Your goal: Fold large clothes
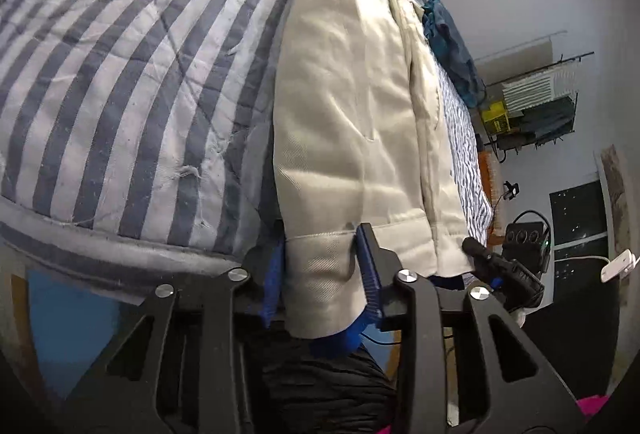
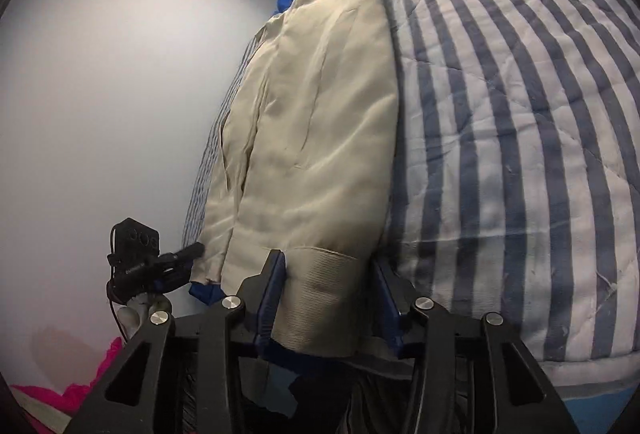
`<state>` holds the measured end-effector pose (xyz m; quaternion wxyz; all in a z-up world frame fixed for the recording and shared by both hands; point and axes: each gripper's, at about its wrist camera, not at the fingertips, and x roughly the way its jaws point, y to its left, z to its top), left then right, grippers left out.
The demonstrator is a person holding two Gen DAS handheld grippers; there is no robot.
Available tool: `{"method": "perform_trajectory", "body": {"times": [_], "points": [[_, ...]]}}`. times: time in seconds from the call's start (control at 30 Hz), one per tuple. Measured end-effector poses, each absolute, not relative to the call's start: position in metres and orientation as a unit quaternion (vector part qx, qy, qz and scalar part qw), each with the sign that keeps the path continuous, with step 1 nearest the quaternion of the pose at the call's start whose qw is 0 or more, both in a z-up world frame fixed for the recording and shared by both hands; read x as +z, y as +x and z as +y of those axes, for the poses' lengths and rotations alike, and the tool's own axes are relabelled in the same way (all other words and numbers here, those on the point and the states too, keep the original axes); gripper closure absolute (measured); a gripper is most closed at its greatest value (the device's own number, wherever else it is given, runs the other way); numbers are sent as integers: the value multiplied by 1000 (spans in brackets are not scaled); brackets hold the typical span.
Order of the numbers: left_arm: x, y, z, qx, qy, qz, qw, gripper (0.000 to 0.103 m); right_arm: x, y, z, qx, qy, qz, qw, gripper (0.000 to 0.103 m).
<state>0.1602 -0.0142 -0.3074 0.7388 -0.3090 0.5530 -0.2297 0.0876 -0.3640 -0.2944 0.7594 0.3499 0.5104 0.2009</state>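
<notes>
We can't really see where the beige jacket [image 1: 352, 121] ends up top, since its collar runs off the frame edge. Its hem drops behind the left claw [image 1: 324, 274] and the right claw [image 2: 330, 298], so whatever the pads actually pinch is hidden. The shelf clutter [image 1: 532, 105] is too small to make out.

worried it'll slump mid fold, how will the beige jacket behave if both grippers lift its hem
The beige jacket will likely sag between the left gripper and right gripper; its fabric creases softly. The ribbed hem probably grips well. It looks lined, so perhaps somewhat heavy.
</notes>
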Motion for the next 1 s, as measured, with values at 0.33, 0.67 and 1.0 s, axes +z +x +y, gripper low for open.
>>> {"method": "perform_trajectory", "body": {"times": [0.33,0.67,1.0], "points": [[-316,155,-18,-235,-323,561,725,57,-306,88,-353,213,346,515,755,43],[-289,146,-25,-249,-340,533,734,83,-291,94,-361,241,400,478,744,85],[-284,152,-31,-247,-338,534,735,84,-287,98,-356,242,417,470,739,86]]}}
